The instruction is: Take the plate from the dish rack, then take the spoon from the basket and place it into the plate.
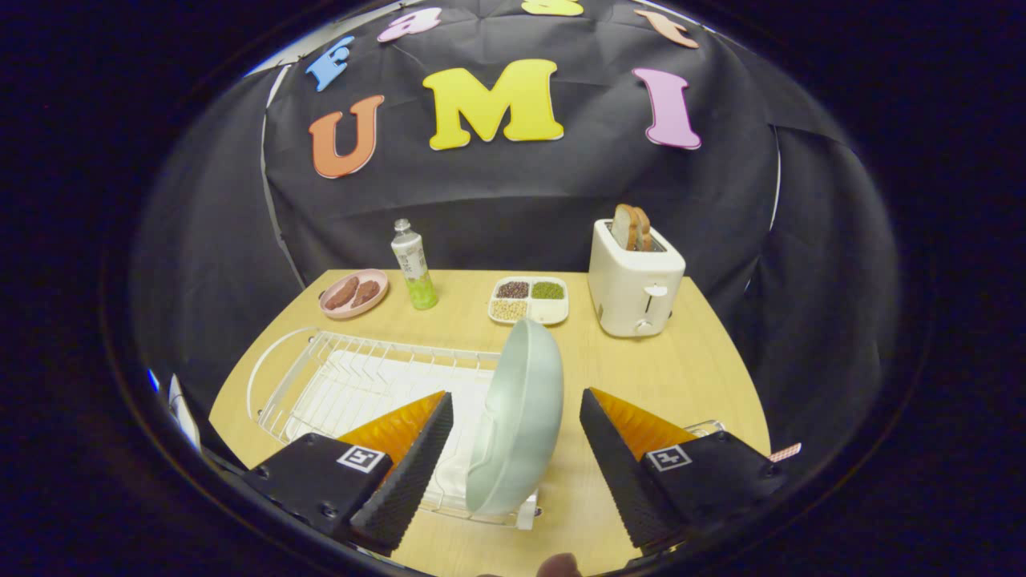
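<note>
Gripper view: gripper (517, 465) is standing wide open, fingers apart and touching nothing. Plate (519, 417) is standing on edge between the fingers, at the near right end of the rack (353, 385), closer to the left finger. Rack is sitting on the table (689, 377), stretching ahead and to the left. Beyond the fingers: a bottle (414, 266), label too small to read; a pink dish (353, 293); a divided tray (529, 300) of beans; a toaster (636, 278) holding bread. Square coded markers are showing on both finger mounts.
</note>
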`<state>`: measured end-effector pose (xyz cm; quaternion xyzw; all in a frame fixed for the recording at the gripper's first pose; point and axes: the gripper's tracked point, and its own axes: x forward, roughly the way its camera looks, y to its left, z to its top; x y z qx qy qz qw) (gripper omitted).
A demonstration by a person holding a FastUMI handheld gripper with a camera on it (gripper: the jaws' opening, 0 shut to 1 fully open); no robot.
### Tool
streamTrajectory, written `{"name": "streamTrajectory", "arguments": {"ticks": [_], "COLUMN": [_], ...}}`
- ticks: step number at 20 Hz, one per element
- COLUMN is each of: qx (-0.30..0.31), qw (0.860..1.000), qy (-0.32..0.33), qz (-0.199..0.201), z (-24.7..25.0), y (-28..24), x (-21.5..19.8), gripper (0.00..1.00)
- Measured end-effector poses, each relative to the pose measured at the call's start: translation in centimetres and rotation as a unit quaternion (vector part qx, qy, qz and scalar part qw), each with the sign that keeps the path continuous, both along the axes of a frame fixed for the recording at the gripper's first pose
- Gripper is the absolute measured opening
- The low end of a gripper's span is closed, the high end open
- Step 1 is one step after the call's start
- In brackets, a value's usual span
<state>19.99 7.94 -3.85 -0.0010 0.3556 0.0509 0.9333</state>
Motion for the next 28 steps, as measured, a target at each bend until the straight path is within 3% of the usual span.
{"name": "streamTrajectory", "arguments": {"ticks": [7,15,20,26,28], "qx": [0.020,-0.007,-0.023,-0.055,-0.039], "qw": [0.998,0.994,0.990,0.988,0.990], "qy": [0.065,0.082,0.088,0.028,0.019], "qz": [-0.018,-0.074,-0.104,-0.140,-0.138], "z": [-3.0,-3.5,-2.3,1.8,3.3], "y": [1.6,1.8,1.3,-0.6,0.3], "x": [1.2,0.4,-0.1,1.1,0.2], "gripper": [0.84,0.47,0.39,0.38,0.33]}}
